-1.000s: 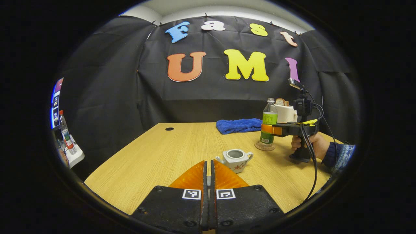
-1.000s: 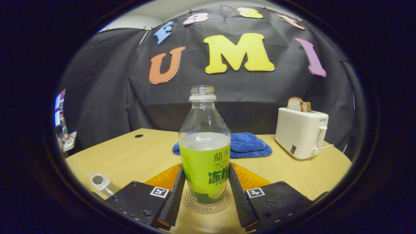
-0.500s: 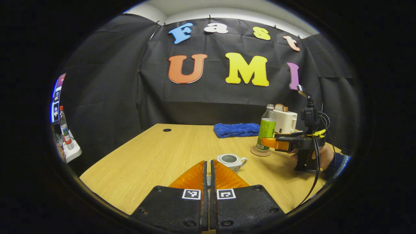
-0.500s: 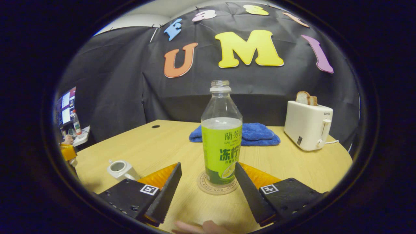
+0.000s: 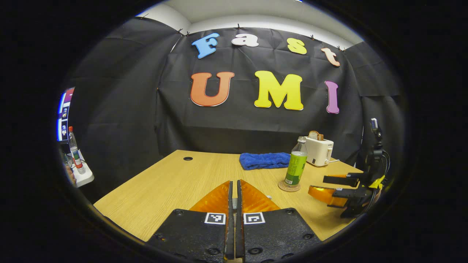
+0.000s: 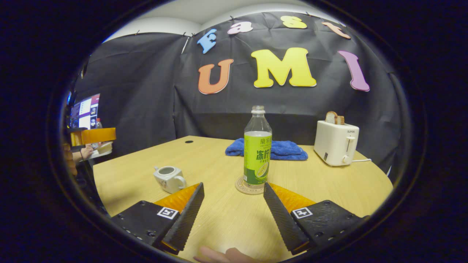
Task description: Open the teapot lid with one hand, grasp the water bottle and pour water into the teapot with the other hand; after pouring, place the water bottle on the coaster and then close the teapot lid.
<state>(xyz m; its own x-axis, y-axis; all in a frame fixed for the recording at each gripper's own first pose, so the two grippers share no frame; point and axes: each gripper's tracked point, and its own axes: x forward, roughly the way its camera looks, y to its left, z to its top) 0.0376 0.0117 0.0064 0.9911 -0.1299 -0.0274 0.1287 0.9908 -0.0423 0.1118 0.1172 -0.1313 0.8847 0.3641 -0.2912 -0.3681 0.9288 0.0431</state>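
My right gripper [image 6: 233, 190] stands with its jaws spread wide and nothing between them; my left gripper [image 5: 234, 190] has its jaws pressed together, and whether something small sits pinched between them I cannot tell. Just beyond my right fingers, the water bottle [image 6: 257, 153] stands upright on the round coaster [image 6: 249, 186], capless and part full; the same bottle [image 5: 295, 166] shows in the left gripper view, with my right gripper [image 5: 334, 186] apart from it. To the left sits the white teapot [image 6: 168, 178], its mouth uncovered, resting on the wooden table [image 6: 219, 219]. Farther back lies a blue towel [image 6: 278, 150]; beside it stands a white toaster [image 6: 336, 143] with bread in it.
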